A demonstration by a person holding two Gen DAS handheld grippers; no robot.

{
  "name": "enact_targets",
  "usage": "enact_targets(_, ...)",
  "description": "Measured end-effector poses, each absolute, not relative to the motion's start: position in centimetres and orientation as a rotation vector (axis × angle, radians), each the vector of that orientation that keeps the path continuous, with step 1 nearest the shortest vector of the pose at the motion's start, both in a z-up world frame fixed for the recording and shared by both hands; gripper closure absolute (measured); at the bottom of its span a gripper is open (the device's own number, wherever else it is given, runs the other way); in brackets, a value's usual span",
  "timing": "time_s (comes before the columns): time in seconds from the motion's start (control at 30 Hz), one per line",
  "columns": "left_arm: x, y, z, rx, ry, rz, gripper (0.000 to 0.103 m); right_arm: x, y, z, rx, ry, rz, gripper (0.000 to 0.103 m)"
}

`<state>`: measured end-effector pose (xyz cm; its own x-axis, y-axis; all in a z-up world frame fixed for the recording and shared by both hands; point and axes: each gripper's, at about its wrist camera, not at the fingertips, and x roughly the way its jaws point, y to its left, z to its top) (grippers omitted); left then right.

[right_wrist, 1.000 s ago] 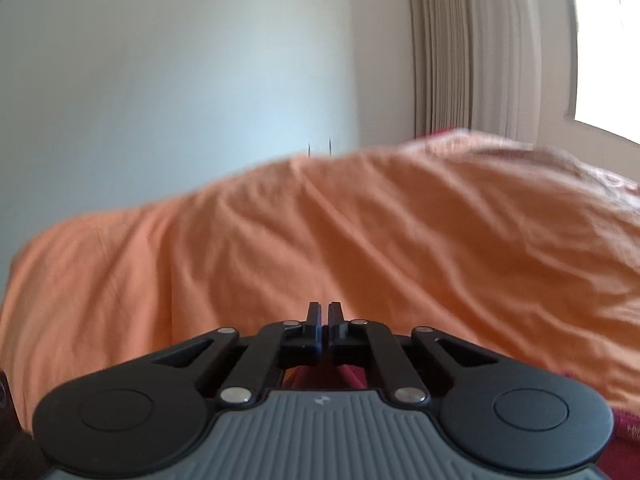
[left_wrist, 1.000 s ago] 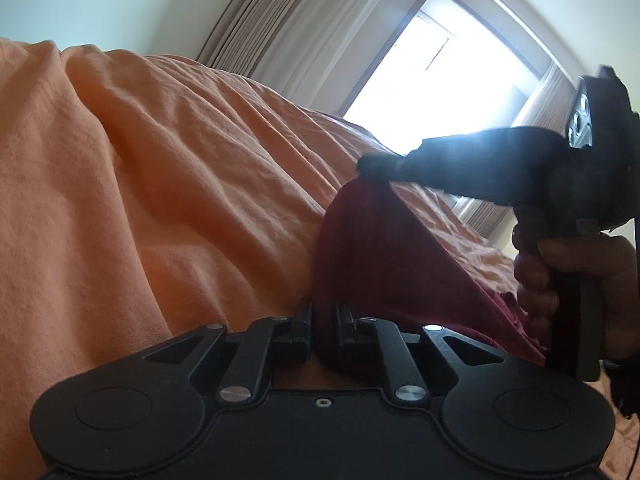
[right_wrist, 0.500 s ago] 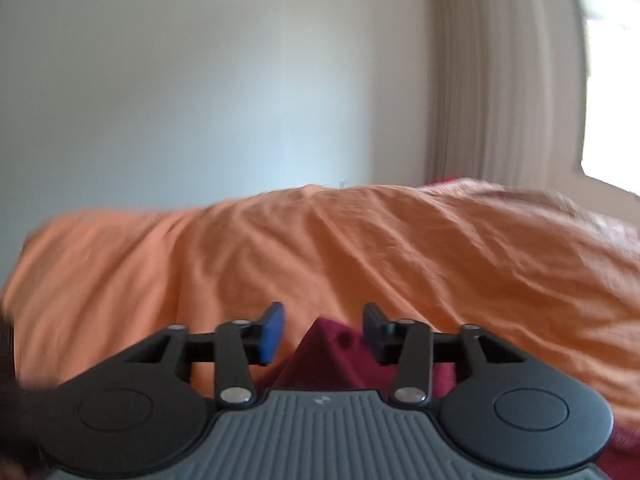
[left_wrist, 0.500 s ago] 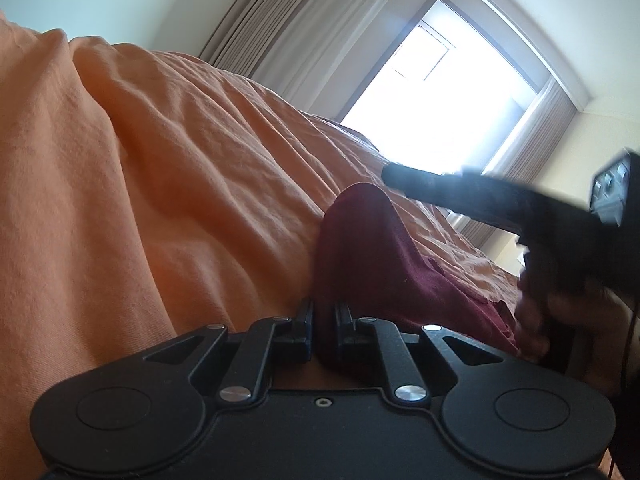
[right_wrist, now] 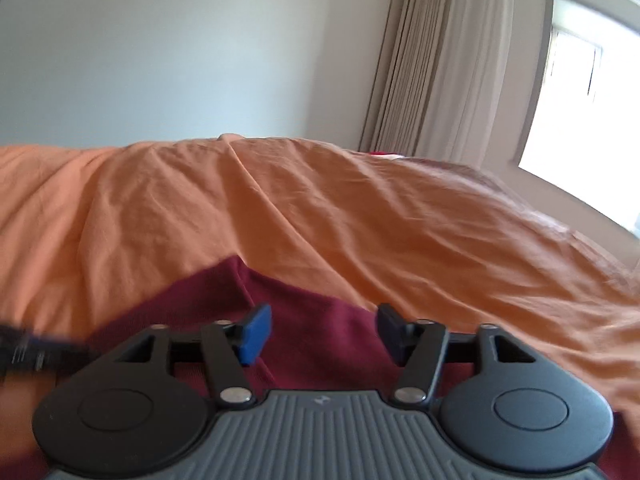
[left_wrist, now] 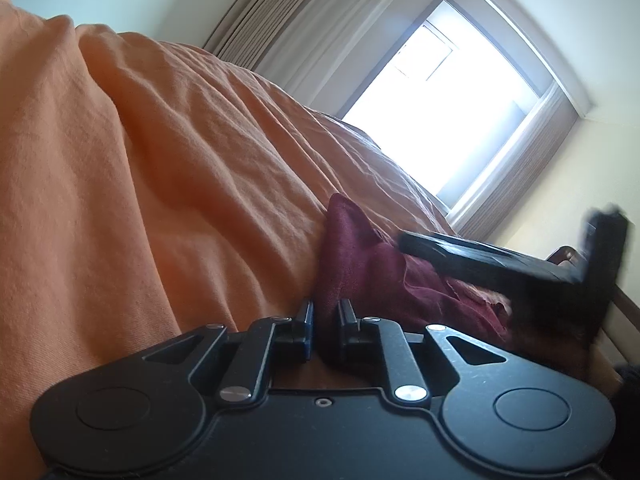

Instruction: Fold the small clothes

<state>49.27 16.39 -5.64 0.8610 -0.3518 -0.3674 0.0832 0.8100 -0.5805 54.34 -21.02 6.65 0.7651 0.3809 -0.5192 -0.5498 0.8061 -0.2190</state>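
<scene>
While left claw [left_wrist: 325, 316] pinches garment [left_wrist: 352, 256] on bed [left_wrist: 160, 160], right claw [right_wrist: 318, 334] gapes, released, lower centre.

A bedroom in a home. A bed [right_wrist: 360, 208] covered in a wrinkled orange sheet fills most of both views. Behind it stand plain pale walls [right_wrist: 160, 60], long beige pleated curtains [right_wrist: 440, 60], and a bright daylight window [left_wrist: 452, 108].
</scene>
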Motion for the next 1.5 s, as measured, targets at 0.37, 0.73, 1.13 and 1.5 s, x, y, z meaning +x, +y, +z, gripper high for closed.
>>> enact_targets(0.37, 49.8, 16.2, -6.0, -0.589, 0.495, -0.248, 0.08, 42.9, -39.2, 5.3, -0.31, 0.558, 0.24, 0.0)
enact_targets(0.73, 47.2, 13.4, -2.2, -0.406, 0.532, -0.169, 0.012, 35.2, -49.6, 4.4, 0.106, 0.636, 0.105, 0.0)
enact_targets(1.13, 33.6, 9.5, -1.9, -0.17, 0.63, -0.131, 0.001, 21.4, -49.2, 3.7, 0.016, 0.602, 0.13, 0.0)
enact_targets(1.5, 28.0, 8.9, -3.2, -0.029, 0.631, -0.109, 0.001, 14.0, -49.7, 3.4, -0.177, 0.566, 0.104, 0.0)
